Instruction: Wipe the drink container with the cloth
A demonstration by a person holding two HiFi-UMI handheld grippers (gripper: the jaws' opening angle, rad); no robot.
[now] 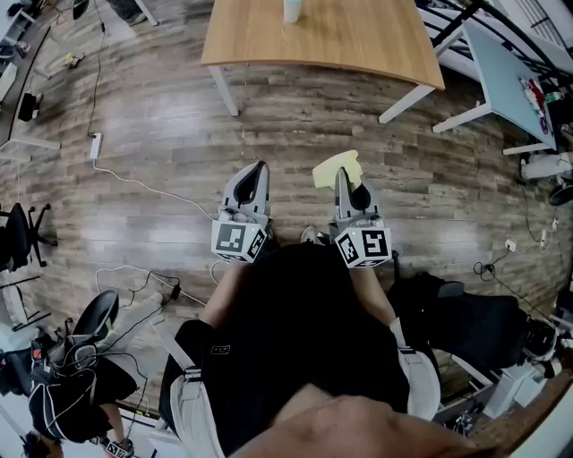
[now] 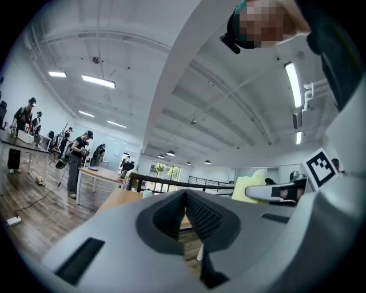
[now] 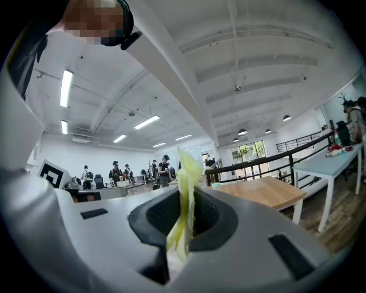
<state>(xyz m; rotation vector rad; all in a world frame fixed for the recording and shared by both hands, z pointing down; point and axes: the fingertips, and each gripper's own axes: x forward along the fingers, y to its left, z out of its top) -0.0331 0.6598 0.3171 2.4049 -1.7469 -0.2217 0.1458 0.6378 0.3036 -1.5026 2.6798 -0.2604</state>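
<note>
The approach is judged to be the step in hand; no wiping is yet begun. The cloth [image 1: 336, 167], pale yellow, is held clamped in the right gripper [image 1: 344, 179]. In the right gripper view it is seen pinched upright between the jaws, with a fold rising above the tips and a tail hanging below. The left gripper [image 1: 258, 172] is clenched on nothing: in the left gripper view its ribbed pads [image 2: 200, 214] are seen pressed together, with only room and tabletop beyond. Both grippers are held side by side, close to the body, above the wooden floor [image 1: 161, 134].

The container [image 1: 292, 9], a small white vessel, is set on the table [image 1: 358, 40] toward its far part and is cut off by the top of the head view. It is well apart from both grippers. In the right gripper view it is made out only as a small pale shape on the tabletop, past the jaws.

For the next move, the table would have to be approached and the left jaws opened so that the container can be steadied. The cloth would then be brought against its side. The container looks light, so it could be tipped if it is pressed before it is held.
</note>
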